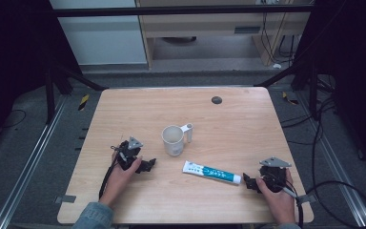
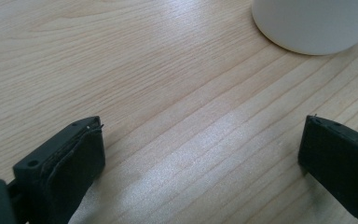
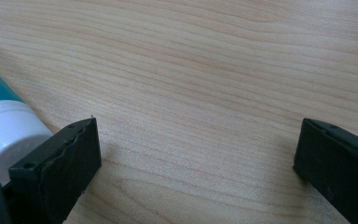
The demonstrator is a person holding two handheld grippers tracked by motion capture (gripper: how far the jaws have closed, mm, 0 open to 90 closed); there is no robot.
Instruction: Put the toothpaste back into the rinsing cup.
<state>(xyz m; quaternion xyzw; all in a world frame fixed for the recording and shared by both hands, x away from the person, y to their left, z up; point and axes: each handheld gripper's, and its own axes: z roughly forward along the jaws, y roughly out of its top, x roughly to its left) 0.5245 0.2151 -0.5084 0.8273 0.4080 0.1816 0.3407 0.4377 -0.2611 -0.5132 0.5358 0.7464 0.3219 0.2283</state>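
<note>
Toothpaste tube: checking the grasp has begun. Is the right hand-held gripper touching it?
Cannot tell. In the right gripper view the toothpaste tube passes behind one jaw of the open right hand-held gripper.

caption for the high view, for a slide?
Open left gripper near the white cup; open right gripper at the toothpaste cap.

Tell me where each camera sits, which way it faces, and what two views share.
High view: above the person's side, looking forward and down on the wooden table, white cup, toothpaste tube, forearms, left gripper and right gripper.
Left gripper view: rides the left gripper, looking along its two spread black jaws at tabletop and the white cup's base.
Right gripper view: rides the right gripper, jaws apart, the toothpaste tube's white cap at left.
Shared: the cup, in the high and left gripper views.
</note>
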